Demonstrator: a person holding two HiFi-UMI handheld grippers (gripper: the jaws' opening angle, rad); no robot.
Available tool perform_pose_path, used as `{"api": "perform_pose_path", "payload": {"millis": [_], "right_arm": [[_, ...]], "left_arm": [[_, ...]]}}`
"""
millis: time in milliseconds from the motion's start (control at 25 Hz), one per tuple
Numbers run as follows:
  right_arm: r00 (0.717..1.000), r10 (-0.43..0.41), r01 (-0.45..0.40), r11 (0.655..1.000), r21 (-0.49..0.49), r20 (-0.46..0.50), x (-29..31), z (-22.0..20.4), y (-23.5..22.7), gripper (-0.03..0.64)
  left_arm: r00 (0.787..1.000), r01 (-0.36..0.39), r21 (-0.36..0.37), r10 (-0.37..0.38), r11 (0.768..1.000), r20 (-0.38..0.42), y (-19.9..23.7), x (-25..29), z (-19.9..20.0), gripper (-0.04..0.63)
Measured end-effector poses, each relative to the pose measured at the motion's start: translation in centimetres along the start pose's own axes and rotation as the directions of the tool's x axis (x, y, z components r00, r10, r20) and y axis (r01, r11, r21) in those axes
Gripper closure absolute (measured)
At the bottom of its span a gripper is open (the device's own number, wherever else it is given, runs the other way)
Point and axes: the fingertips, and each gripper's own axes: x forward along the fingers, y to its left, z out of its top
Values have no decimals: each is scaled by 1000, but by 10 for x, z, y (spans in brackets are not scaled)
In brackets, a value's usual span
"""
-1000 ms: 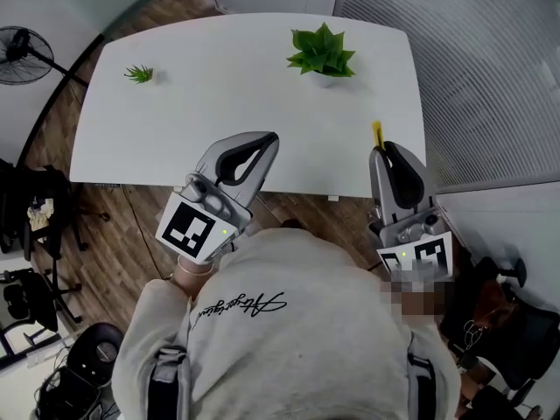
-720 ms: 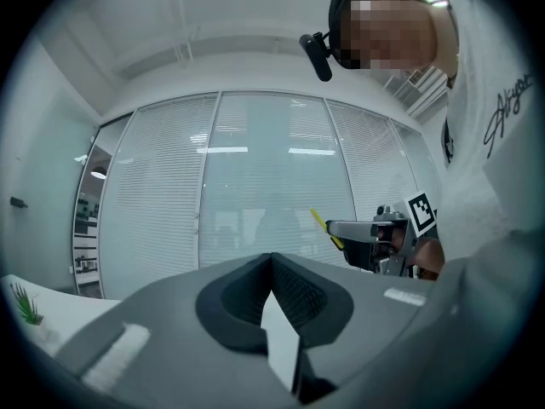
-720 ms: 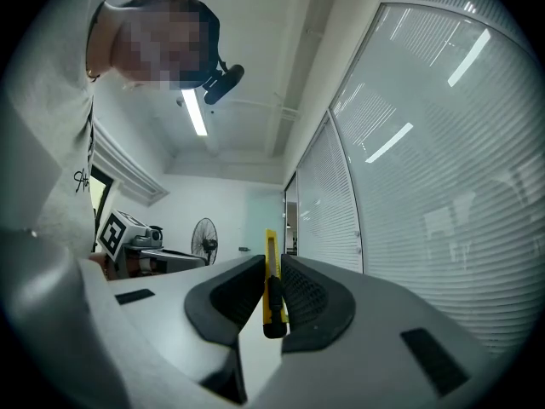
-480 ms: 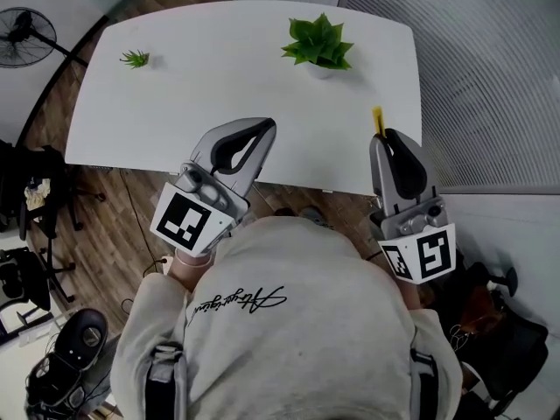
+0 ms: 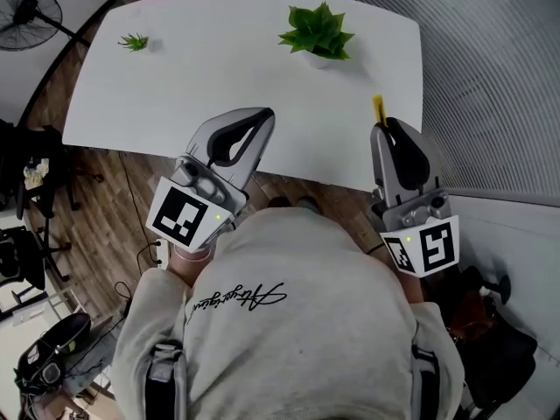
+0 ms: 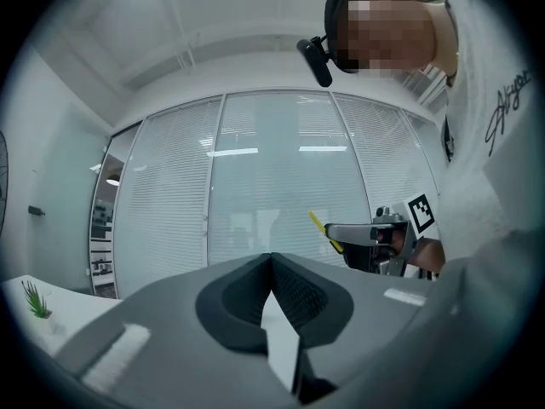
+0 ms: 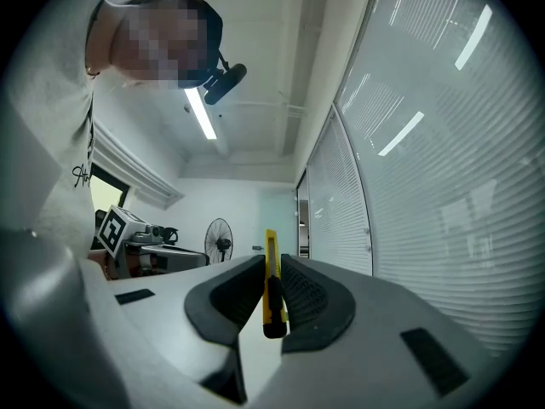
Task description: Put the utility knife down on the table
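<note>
OK, right gripper (image 5: 383,126) (image 7: 272,259): jaws narrow, clamped on the utility knife, pads pressing both flat sides.
utility knife (image 5: 378,109) (image 7: 272,290): yellow, held edge-up between the right jaws, front end poking out past the tips; in the head view it shows over the table's near right corner, not lying on the table.
left gripper (image 5: 265,114) (image 6: 271,257): jaws together at the tips, nothing between them; over the table's near edge, about mid-width.
table (image 5: 219,73): white, rounded corners, in front of the person.
big plant (image 5: 317,31): green leaves in a white pot, on the table's far right part.
small plant (image 5: 134,42): on the table's far left corner.
fan (image 5: 33,10): black standing fan, on the floor off the table's far left corner.
person: light sweatshirt, one gripper in each hand, at the table's near side.
</note>
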Motion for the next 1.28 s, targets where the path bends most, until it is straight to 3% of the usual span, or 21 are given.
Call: {"api": "perform_pose_path", "payload": {"millis": [520, 1280], "right_arm": [[998, 49, -49, 999, 13, -49, 18, -25, -4, 558], [982, 101, -95, 994, 44, -158, 50, -79, 7, 558]], "left_arm": [[997, -70, -30, 69, 997, -16, 3, -8, -4, 597], [994, -107, -48, 105, 993, -39, 9, -23, -12, 597]]}}
